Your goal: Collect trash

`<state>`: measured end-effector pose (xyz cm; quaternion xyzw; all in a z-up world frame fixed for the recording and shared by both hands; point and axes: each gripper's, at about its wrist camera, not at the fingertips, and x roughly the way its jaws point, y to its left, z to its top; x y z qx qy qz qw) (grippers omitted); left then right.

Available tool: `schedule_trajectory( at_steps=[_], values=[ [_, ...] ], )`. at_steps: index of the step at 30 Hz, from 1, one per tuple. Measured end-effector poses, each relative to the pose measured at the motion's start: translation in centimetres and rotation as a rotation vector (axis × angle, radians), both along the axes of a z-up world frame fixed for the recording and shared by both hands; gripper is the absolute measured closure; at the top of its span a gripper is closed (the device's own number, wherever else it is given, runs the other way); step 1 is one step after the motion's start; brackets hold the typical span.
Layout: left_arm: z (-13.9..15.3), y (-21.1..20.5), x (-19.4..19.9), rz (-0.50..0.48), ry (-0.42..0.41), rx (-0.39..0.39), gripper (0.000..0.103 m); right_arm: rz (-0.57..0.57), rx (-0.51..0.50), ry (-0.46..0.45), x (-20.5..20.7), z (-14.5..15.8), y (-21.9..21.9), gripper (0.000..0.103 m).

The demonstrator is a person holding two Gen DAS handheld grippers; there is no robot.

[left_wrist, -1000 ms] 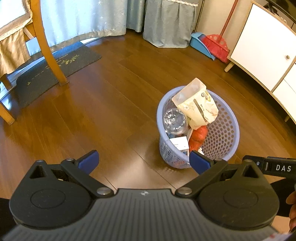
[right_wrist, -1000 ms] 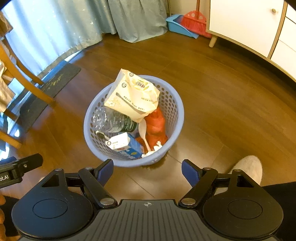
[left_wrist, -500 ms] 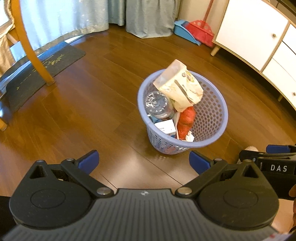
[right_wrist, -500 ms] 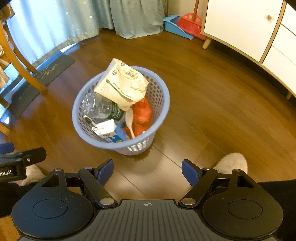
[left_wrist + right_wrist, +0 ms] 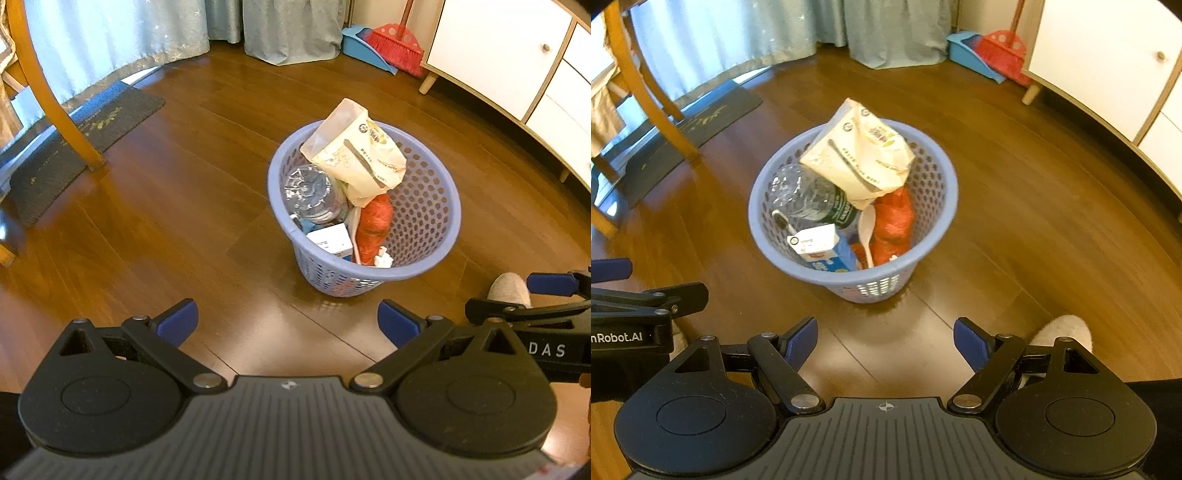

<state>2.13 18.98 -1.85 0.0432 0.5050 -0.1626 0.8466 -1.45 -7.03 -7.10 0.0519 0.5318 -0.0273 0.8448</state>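
- Left gripper (image 5: 286,325): matte black body, a ribbed grey-black centre plate with a small crosshair mark, and two round discs at its sides.
- Its black linkage arms carry silver pivot screws; the fingers (image 5: 176,325) end in blue pads.
- Right gripper (image 5: 885,341): the same black build with blue pads, and white lettering "DAS" on its side.
- The left one's side reads "nRobot.AI" in white.
- Fuzzy cream slipper (image 5: 1062,332) and dark clothing at the frame edge.

Your view of bottle (image 5: 809,197) partly blocked by paper bag (image 5: 860,155); carton (image 5: 822,249) print too small to read. Broom (image 5: 397,38) handle cut by top edge (cabinet (image 5: 495,55) too).
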Motion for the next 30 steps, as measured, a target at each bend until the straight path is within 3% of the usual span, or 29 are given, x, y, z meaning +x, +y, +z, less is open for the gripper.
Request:
schedule_trajectory(
  at_steps=[30],
  values=[
    [-0.63,0.59,0.08,-0.007,0.017,0.019,0.001,0.03,-0.013,0.013,0.37,-0.8,0.74,0.025]
  ],
)
